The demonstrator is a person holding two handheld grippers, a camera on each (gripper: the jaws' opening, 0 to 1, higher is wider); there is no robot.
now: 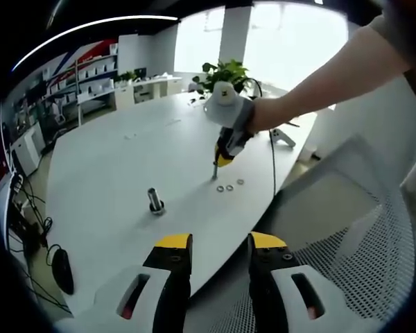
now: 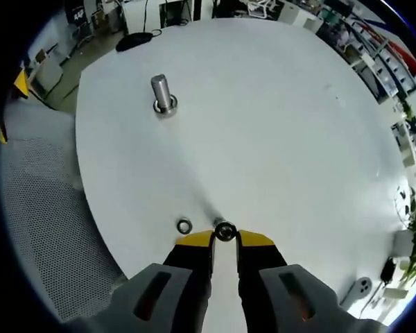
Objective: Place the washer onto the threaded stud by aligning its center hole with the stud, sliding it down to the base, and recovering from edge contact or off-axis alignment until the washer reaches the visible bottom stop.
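Note:
The threaded stud (image 1: 154,198) (image 2: 161,91) stands upright on the white table (image 1: 125,159) (image 2: 277,125), with a metal ring at its base. In the right gripper view, my right gripper (image 2: 224,240) is low over the table. Its jaws are close together and pinch a washer (image 2: 224,230) between the yellow tips. A second washer (image 2: 184,225) lies just to the left. In the left gripper view, a hand holds the right gripper (image 1: 215,175) tip-down at three washers (image 1: 229,186). My left gripper (image 1: 220,243) hovers open near the table's edge, holding nothing.
A white mesh chair (image 1: 353,236) (image 2: 41,208) stands beside the table's edge. A potted plant (image 1: 225,73) and a cable (image 1: 273,159) are at the far end of the table. Shelves and desks (image 1: 90,76) line the room behind.

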